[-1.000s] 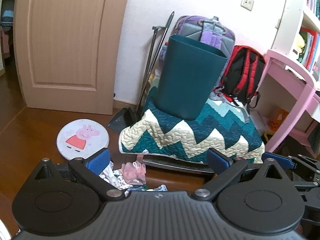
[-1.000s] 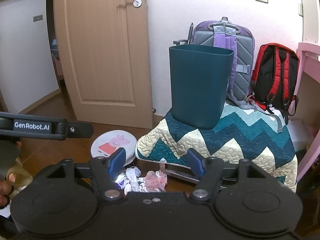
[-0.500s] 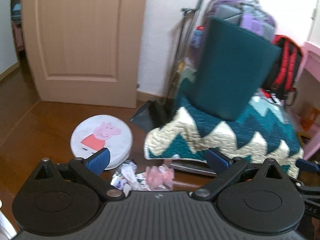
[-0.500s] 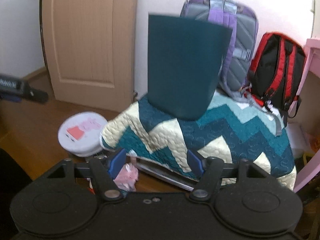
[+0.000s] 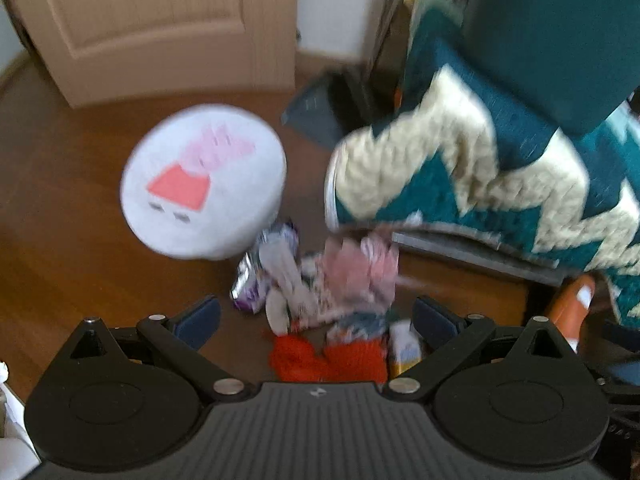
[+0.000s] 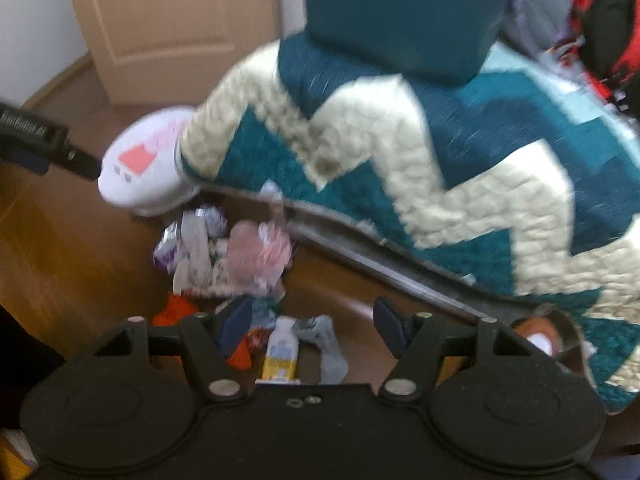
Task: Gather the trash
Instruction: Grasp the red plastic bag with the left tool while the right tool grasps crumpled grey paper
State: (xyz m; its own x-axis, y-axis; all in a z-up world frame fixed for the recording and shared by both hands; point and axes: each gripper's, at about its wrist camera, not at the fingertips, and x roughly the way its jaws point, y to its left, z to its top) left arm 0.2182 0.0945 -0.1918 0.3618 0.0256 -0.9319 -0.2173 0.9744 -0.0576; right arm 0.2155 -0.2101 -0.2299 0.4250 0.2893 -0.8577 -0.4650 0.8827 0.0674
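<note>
A pile of trash [image 5: 328, 284] lies on the wooden floor beside the quilt-covered seat: a purple wrapper [image 5: 256, 276], pink crumpled paper [image 5: 360, 268], red scraps [image 5: 328, 356] and a small yellow carton [image 5: 404, 352]. The pile also shows in the right wrist view [image 6: 232, 256], with the yellow carton [image 6: 282, 354] and a grey rag [image 6: 326, 346]. A dark teal bin [image 5: 556, 36] stands on the quilt; it also shows in the right wrist view [image 6: 408, 12]. My left gripper [image 5: 316, 320] is open and empty above the pile. My right gripper [image 6: 310, 324] is open and empty over the carton. Both views are blurred.
A round white Peppa Pig stool [image 5: 204, 180] stands left of the pile. The teal and cream zigzag quilt [image 6: 400, 152] overhangs the floor on the right. A wooden door [image 5: 160, 20] is behind. A dustpan [image 5: 320, 116] leans by the wall. Backpacks [image 6: 600, 28] sit behind the bin.
Both grippers have tilted down and moved closer to the floor. The trash pile now fills the space between the fingers; the bin has shifted toward the top of both views.
</note>
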